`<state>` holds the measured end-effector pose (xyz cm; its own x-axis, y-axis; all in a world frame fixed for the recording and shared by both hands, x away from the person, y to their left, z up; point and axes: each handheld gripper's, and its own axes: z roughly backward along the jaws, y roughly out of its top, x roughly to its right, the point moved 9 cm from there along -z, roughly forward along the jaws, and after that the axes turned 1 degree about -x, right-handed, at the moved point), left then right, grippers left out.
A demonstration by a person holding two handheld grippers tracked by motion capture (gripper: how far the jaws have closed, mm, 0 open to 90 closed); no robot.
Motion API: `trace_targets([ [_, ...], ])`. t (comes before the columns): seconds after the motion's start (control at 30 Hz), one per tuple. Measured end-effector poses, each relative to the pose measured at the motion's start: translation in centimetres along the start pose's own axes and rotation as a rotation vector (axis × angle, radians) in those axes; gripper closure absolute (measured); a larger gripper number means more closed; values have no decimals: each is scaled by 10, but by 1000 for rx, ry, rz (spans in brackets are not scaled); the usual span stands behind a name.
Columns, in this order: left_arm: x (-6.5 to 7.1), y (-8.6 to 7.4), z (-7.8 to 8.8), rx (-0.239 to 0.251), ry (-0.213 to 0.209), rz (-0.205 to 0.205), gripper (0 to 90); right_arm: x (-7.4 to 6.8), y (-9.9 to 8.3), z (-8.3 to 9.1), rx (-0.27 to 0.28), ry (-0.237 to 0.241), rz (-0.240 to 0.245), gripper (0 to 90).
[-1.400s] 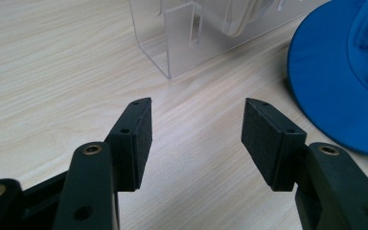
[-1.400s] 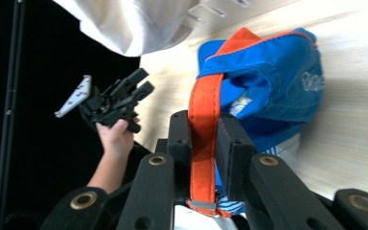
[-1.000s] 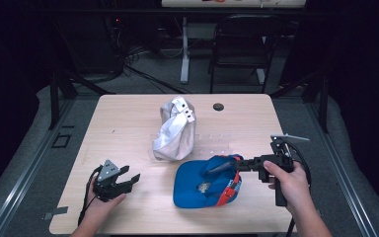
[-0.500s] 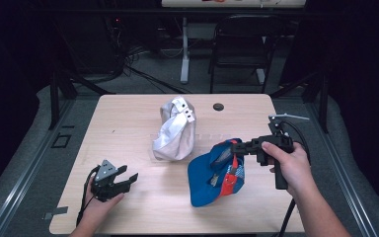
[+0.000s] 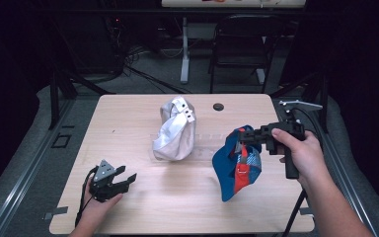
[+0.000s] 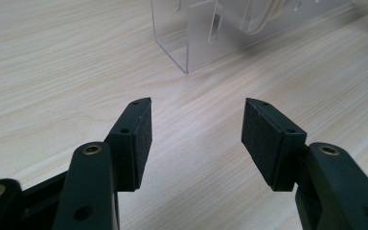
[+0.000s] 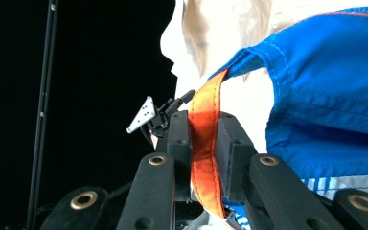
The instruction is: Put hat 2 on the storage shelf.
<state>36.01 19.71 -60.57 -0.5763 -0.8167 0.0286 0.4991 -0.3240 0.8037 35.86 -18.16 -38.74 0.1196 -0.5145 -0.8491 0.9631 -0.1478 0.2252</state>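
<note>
Right gripper view: my right gripper [image 7: 203, 143] is clamped on the blue cap's [image 7: 326, 81] orange strap [image 7: 204, 143] at frame centre. My left gripper [image 5: 123, 178], lower left in the high view, rests with jaws apart on the table [image 5: 128, 118].

A dark recording lab: black curtains, floor cables [image 5: 143, 74], lone wooden table [image 5: 128, 123]

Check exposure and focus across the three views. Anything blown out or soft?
High view: table evenly lit, surroundings nearly black, overall slightly soft. Left gripper view: even light, jaws sharp, clear plastic stand a little soft. Right gripper view: background behind the blue cap blown to white, left side black; orange strap sharp.
</note>
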Motion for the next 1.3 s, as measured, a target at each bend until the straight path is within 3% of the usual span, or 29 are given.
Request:
trace_targets([
  [0.17, 0, 0, -1, 0, -2, -2, 447, -6, 6, 9, 15, 2, -7, 779],
  [0.33, 0, 1, -2, 9, -1, -2, 447, -11, 14, 9, 32, 12, -27, 779],
  [0.57, -1, 1, -1, 11, -3, -1, 447, -24, 25, 9, 35, 23, -16, 779],
  [0.8, -2, 1, 0, 3, 0, -5, 447, -35, 40, 11, 61, 0, -13, 779],
  [1.17, -4, 1, -1, 15, 1, 5, 447, -41, 66, 8, 100, -28, -26, 779],
  [1.3, -4, 0, 0, -8, -4, -4, 447, -41, 75, 5, 114, -47, -25, 779],
])
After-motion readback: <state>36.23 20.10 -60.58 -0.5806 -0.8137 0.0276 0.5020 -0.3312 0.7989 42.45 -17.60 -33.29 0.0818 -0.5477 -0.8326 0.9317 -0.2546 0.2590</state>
